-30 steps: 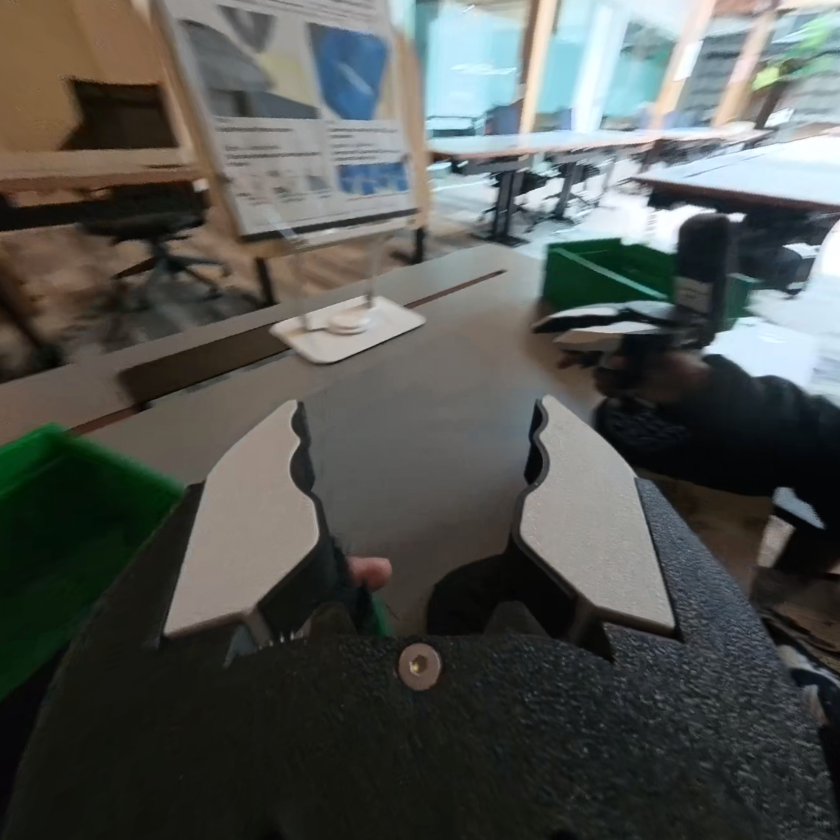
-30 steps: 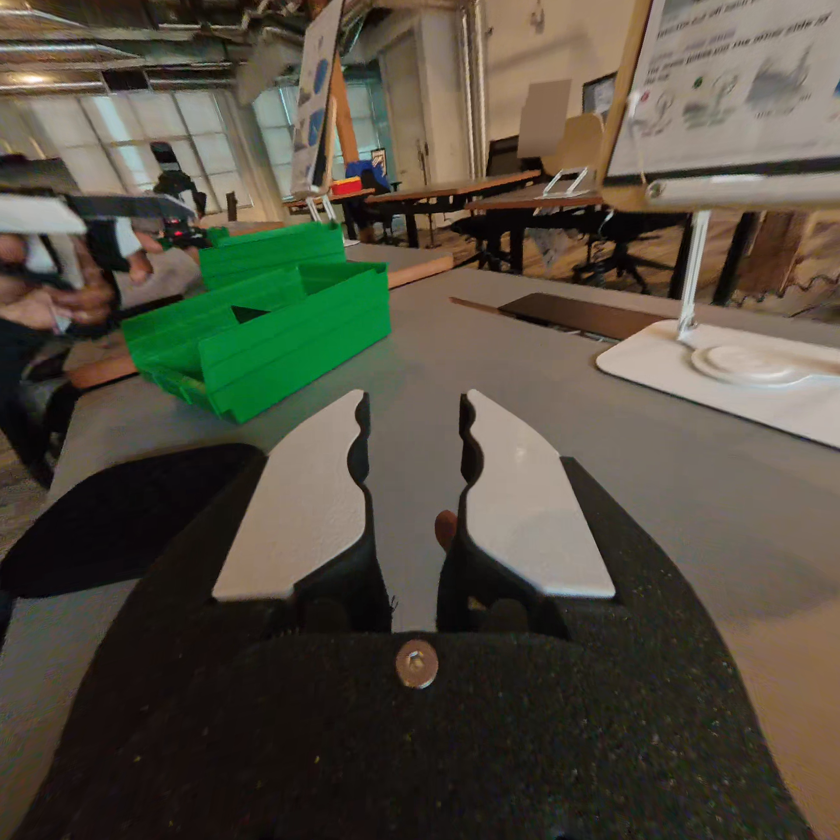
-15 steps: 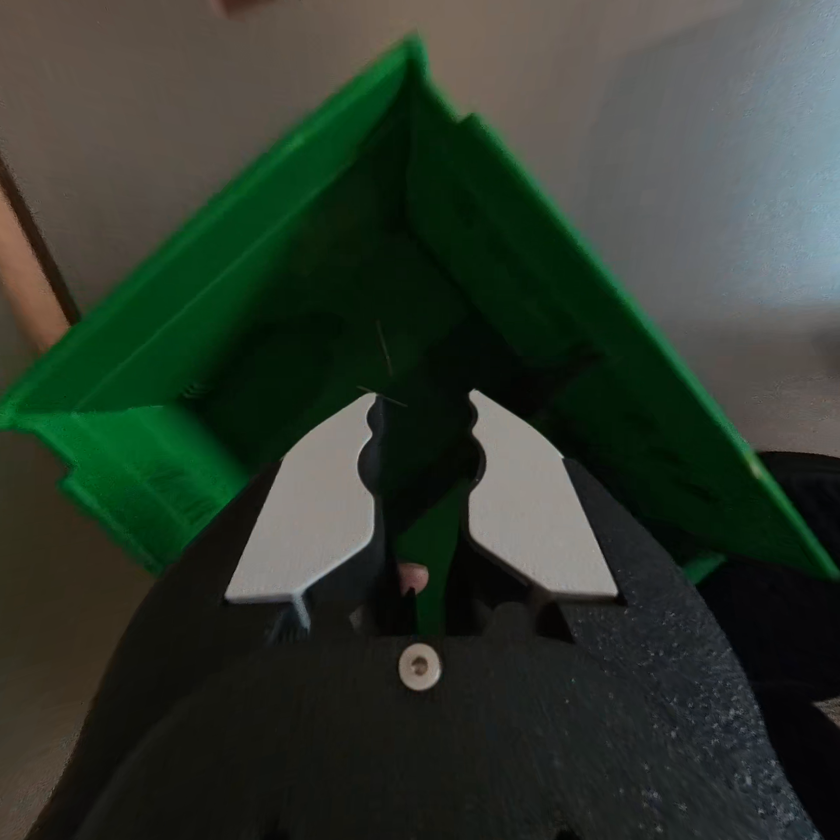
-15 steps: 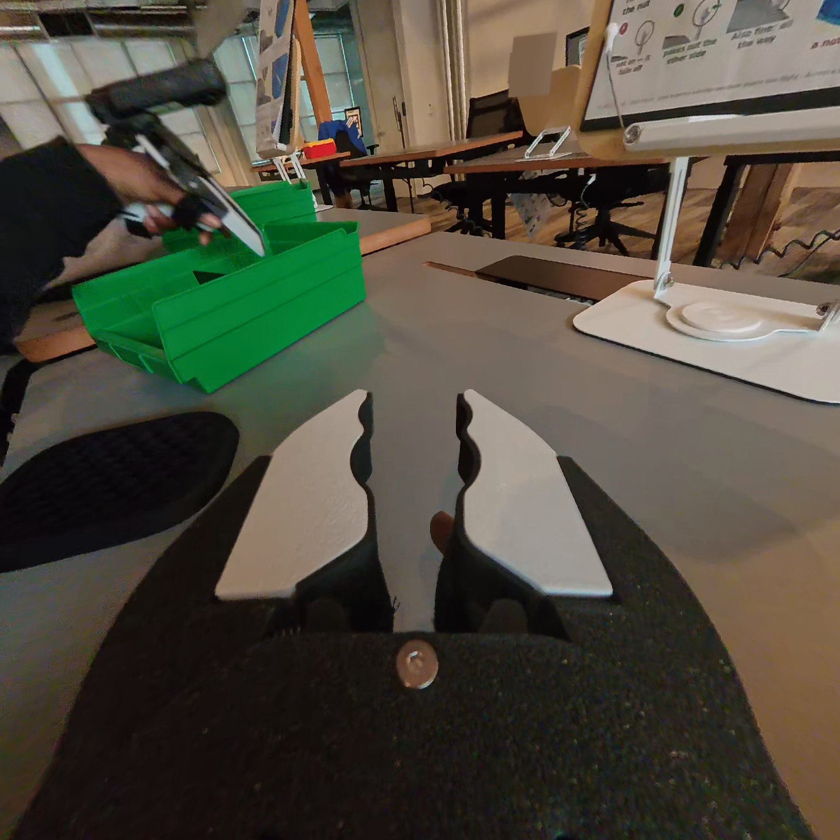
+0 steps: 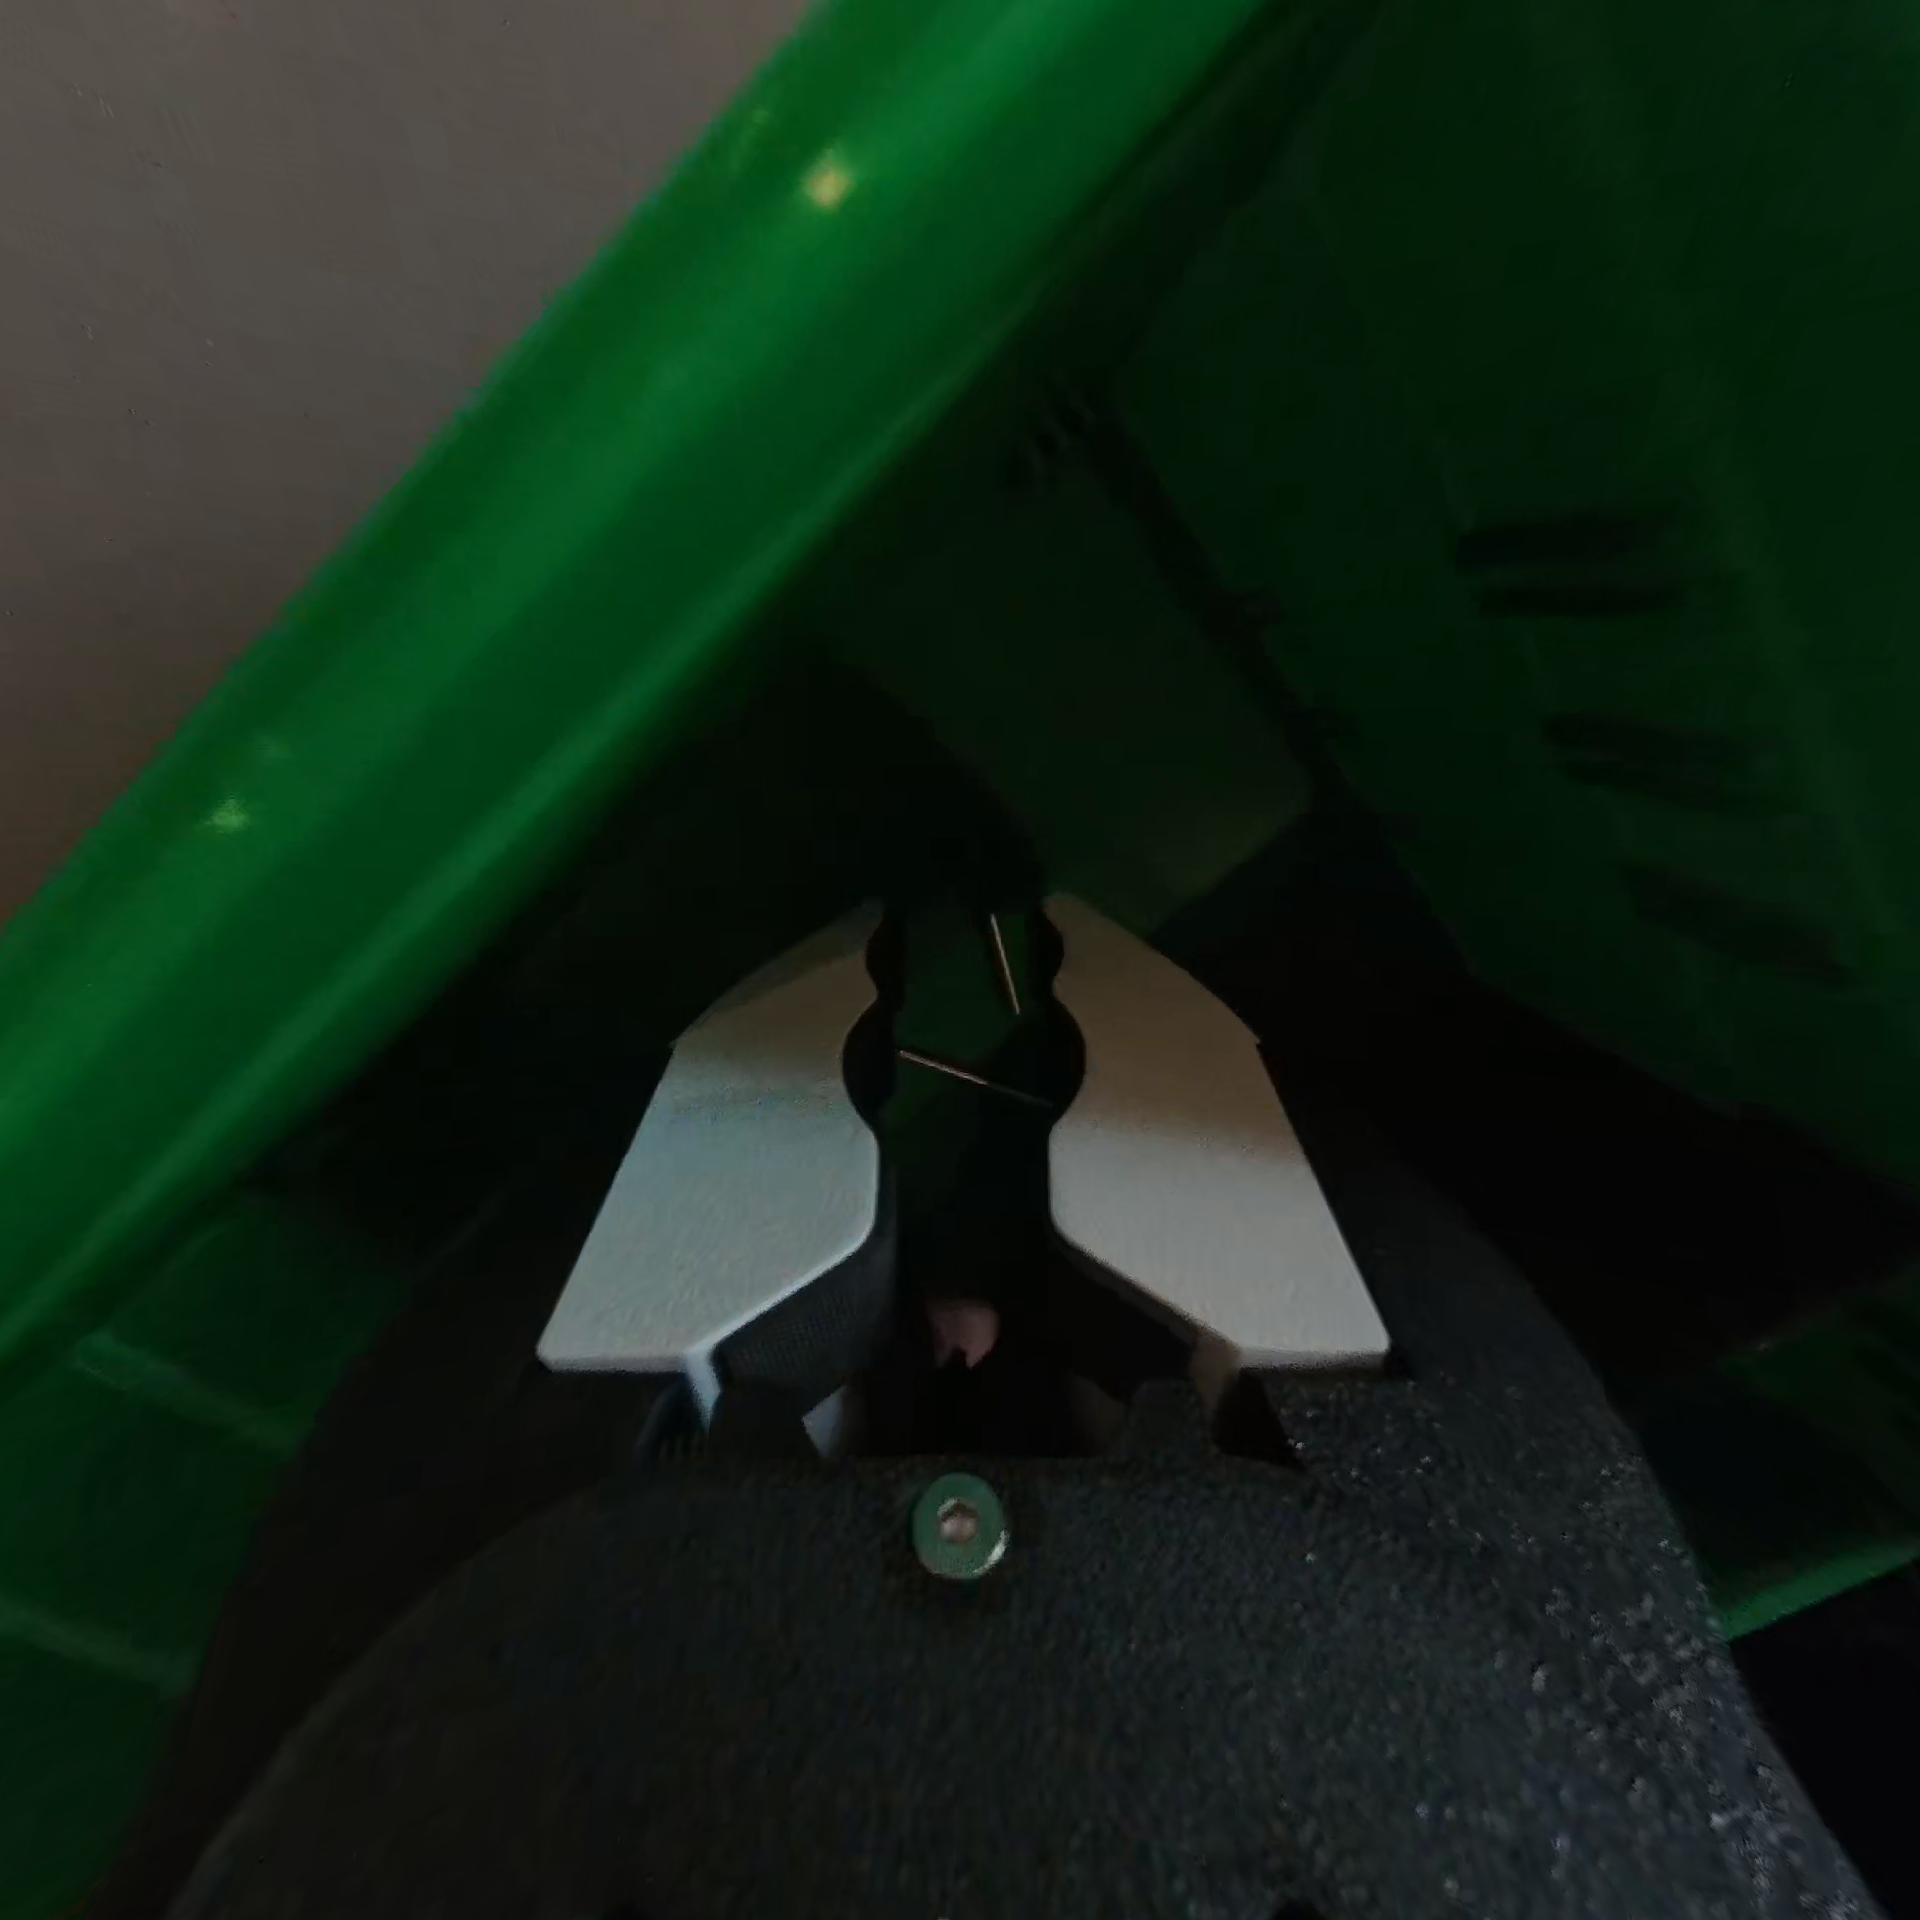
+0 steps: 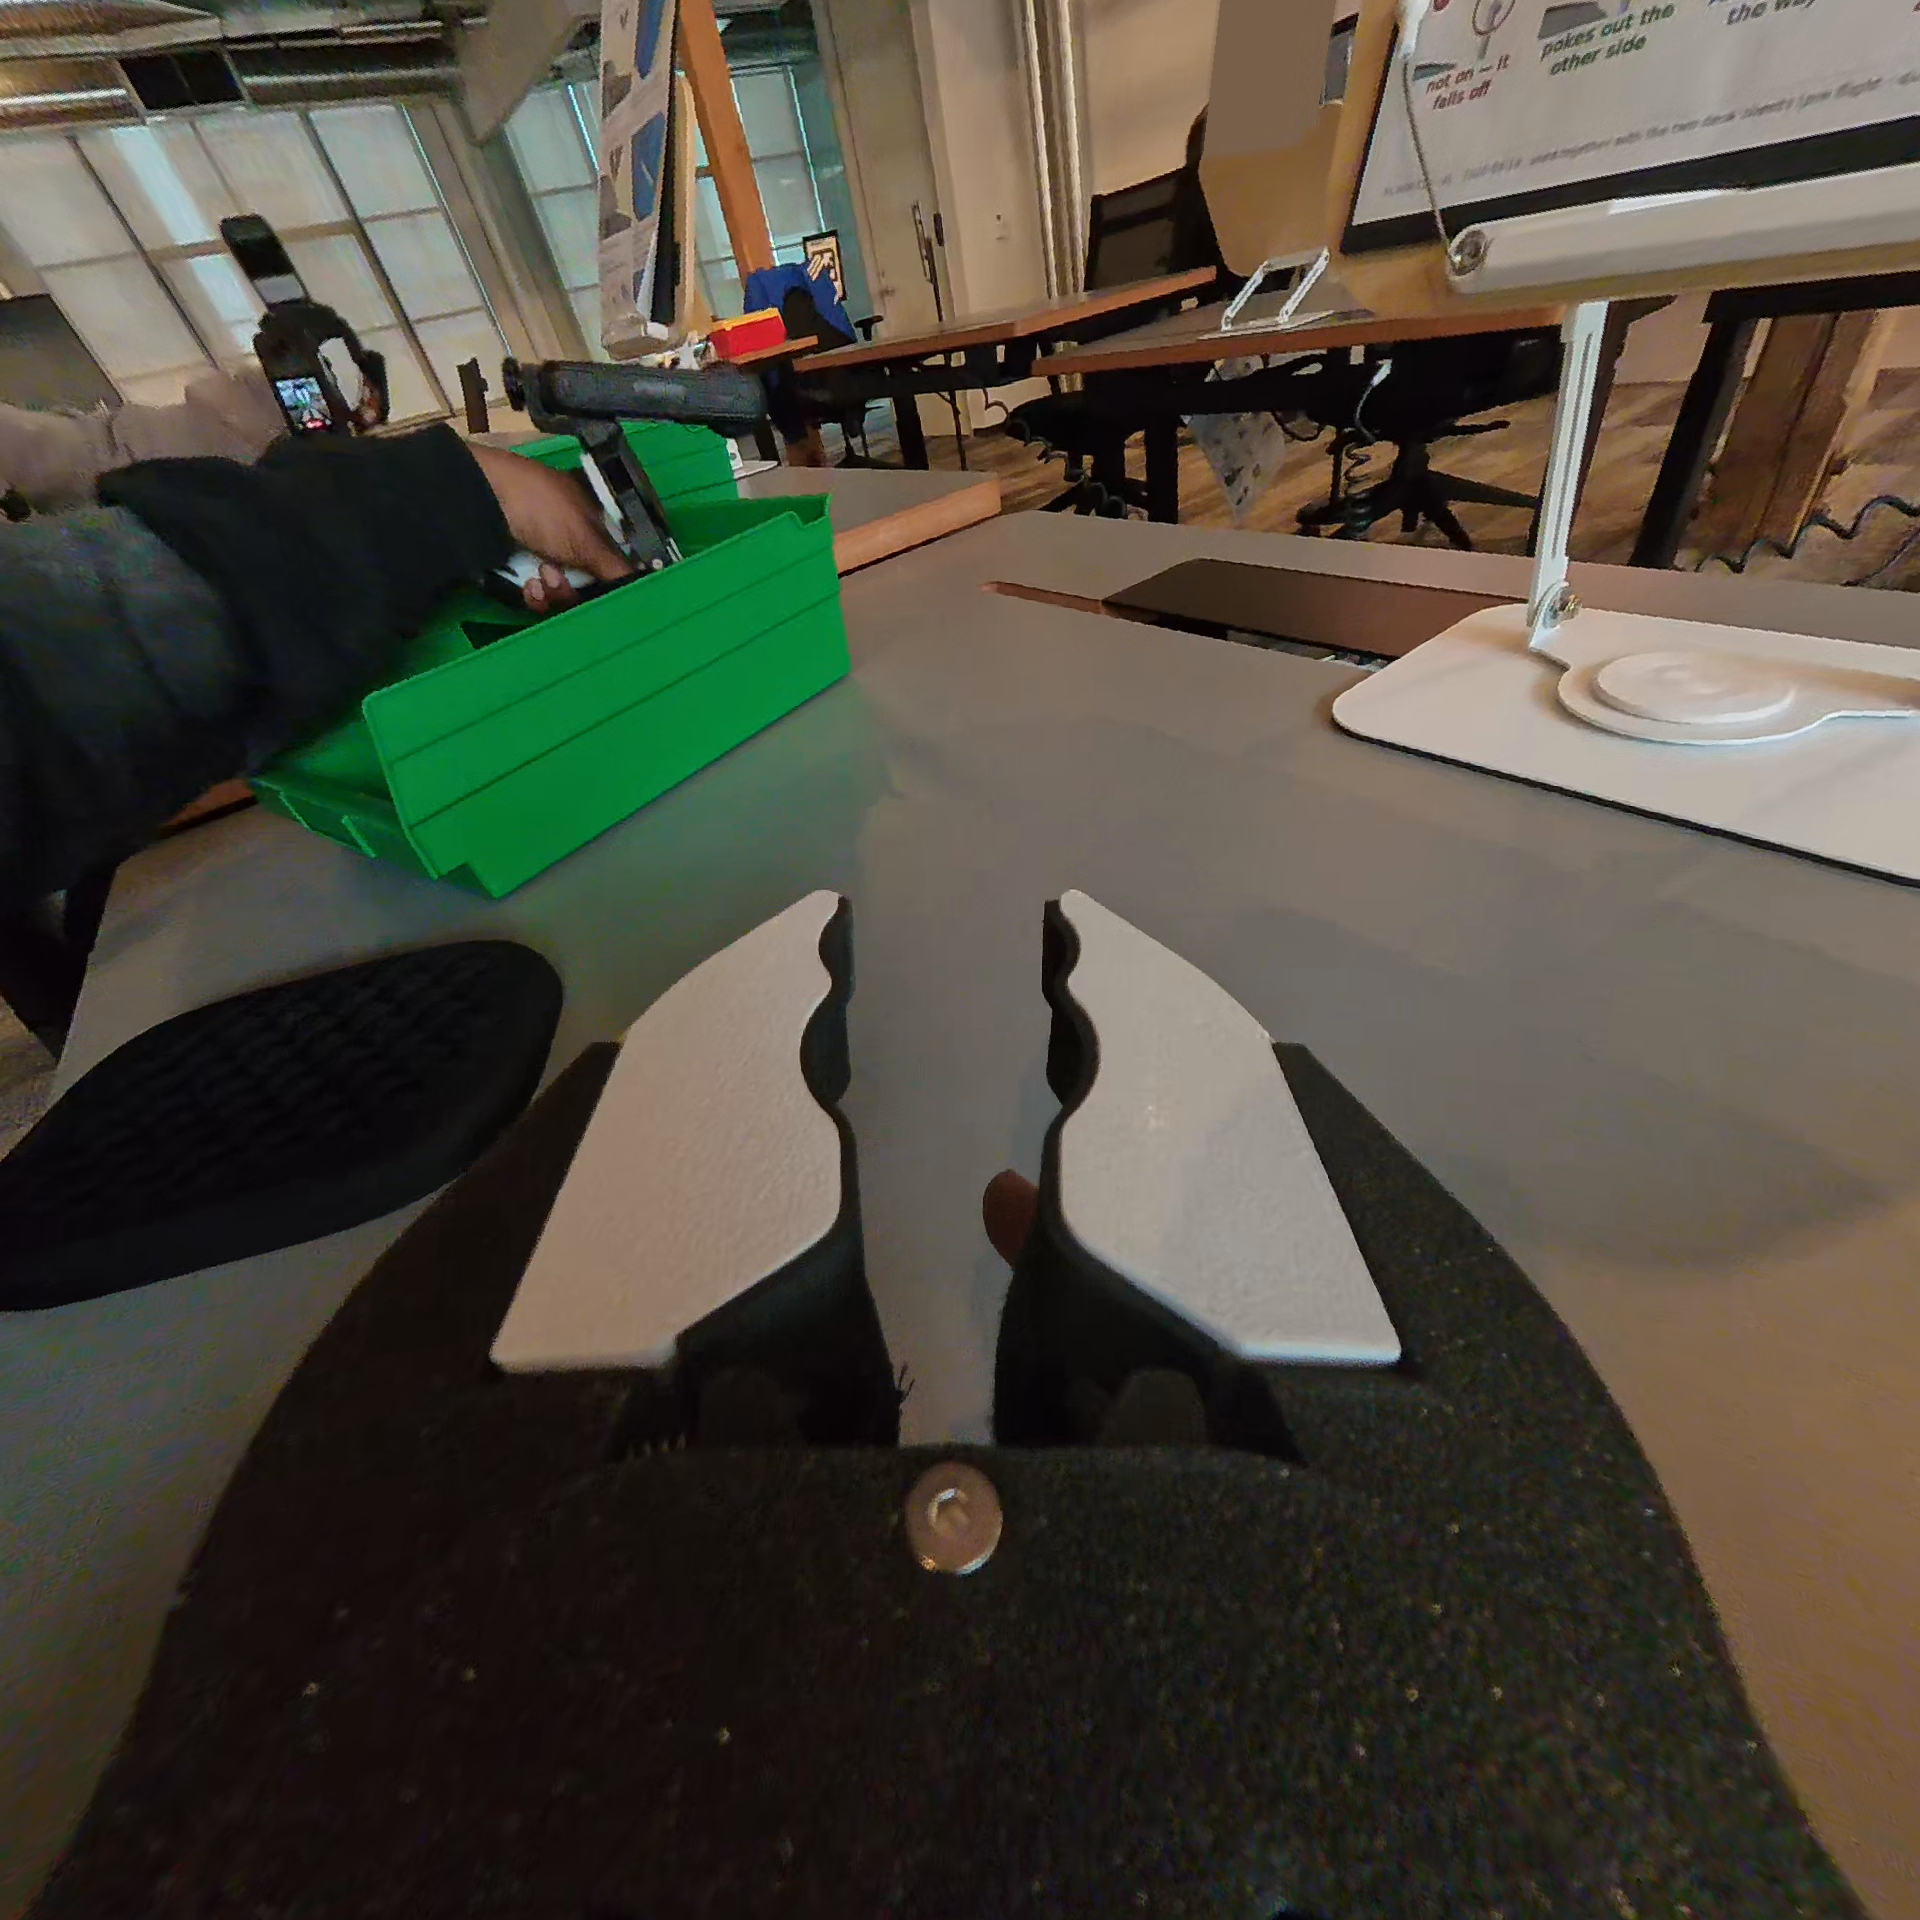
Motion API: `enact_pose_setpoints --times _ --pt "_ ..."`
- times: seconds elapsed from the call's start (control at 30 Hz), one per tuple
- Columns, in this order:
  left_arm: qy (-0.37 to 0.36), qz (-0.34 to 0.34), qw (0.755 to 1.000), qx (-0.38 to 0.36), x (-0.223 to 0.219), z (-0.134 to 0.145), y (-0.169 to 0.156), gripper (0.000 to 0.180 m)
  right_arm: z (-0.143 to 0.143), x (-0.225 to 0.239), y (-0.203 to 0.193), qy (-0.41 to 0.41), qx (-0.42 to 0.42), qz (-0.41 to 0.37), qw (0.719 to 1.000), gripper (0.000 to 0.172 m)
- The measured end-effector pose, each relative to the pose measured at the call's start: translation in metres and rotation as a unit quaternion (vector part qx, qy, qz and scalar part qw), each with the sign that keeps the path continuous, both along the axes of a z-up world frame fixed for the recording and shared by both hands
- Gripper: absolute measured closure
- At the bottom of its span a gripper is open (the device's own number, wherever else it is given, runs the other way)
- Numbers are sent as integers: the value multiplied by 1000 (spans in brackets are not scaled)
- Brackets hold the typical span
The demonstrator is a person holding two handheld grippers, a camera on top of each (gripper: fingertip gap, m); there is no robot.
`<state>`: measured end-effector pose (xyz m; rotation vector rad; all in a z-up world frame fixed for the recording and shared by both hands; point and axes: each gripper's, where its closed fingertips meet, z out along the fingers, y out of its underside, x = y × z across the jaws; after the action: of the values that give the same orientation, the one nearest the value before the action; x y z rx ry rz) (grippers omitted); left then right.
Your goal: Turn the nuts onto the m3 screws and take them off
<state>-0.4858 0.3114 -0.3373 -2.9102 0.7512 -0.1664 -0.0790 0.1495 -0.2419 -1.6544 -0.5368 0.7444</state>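
My left gripper is low inside a green bin, its fingers a narrow gap apart. Two thin metal screws lie on the bin floor between the fingers: one along the right finger, the other across the gap. I cannot see the pads press on either. In the right wrist view a hand holds that gripper's black body down into the green bin; its tips are hidden by the wall. My right gripper is open and empty over the grey table. No nuts show.
A white stand base with a poster board stands at the right. A black mesh pad lies at the left front. A dark slot runs along the table's back. A second green bin sits behind the first. Spacing between my two grippers at the tips: around 45 cm.
My left gripper swung from above the table down into the green bin and its fingers narrowed around the screws. My right gripper stayed open over the table, shifting only slightly.
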Motion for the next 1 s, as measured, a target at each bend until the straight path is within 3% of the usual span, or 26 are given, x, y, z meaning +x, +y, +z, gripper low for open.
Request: enact_pose_setpoints --times 0.17,0.33,0.53,0.63,0.7,0.83,1.0 --pt "7 -8 1000 8 -1 -2 -3 178 0 1 0 2 0 -2 1000 138" --pt "7 -19 1000 23 -2 4 -6 178 0 1 0 1 0 -1 1000 137" --pt "-48 -46 987 144 25 84 -6 178 0 -1 -1 -3 1 3 1000 138" --pt "-80 -115 972 191 69 125 -28 178 0 -1 -1 -5 1 3 1000 138" --pt "-100 -177 959 198 109 138 -53 179 0 0 -1 -5 3 1 1000 139" --pt "-100 -307 929 179 187 127 -110 179 -1 3 1 -1 -4 -8 1000 139" --pt "-92 -443 885 111 269 69 -181 179 -1 4 2 2 -8 -12 1000 140"
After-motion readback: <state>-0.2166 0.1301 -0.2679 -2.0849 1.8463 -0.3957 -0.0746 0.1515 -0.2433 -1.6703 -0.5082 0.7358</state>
